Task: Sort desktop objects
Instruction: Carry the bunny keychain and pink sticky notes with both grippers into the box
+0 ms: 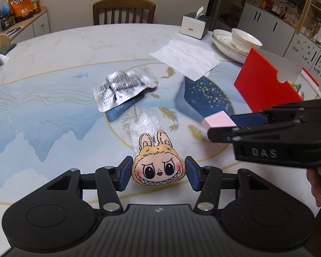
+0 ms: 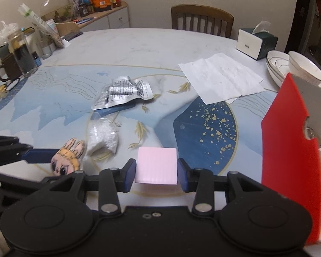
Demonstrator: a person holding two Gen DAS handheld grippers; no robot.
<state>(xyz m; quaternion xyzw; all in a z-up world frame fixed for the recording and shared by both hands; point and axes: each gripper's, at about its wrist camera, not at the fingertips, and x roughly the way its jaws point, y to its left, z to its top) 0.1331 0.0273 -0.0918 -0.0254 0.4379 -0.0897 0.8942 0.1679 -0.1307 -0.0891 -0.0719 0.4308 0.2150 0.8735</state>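
Left gripper (image 1: 158,174): fingers closed partway, clamped on the bunny-face plush (image 1: 158,168), held just over the counter (image 1: 53,107). Right gripper (image 2: 156,172): fingers likewise narrowed, pink block (image 2: 156,165) pinched between them, near the red box (image 2: 289,160).

My left gripper (image 1: 158,174) has its pads pressed on both sides of the bunny-eared plush head (image 1: 158,169). Just behind the plush there's a white fluffy bag (image 1: 145,124), and off to its right my right gripper (image 1: 219,126) pinches a pink block (image 1: 218,121).
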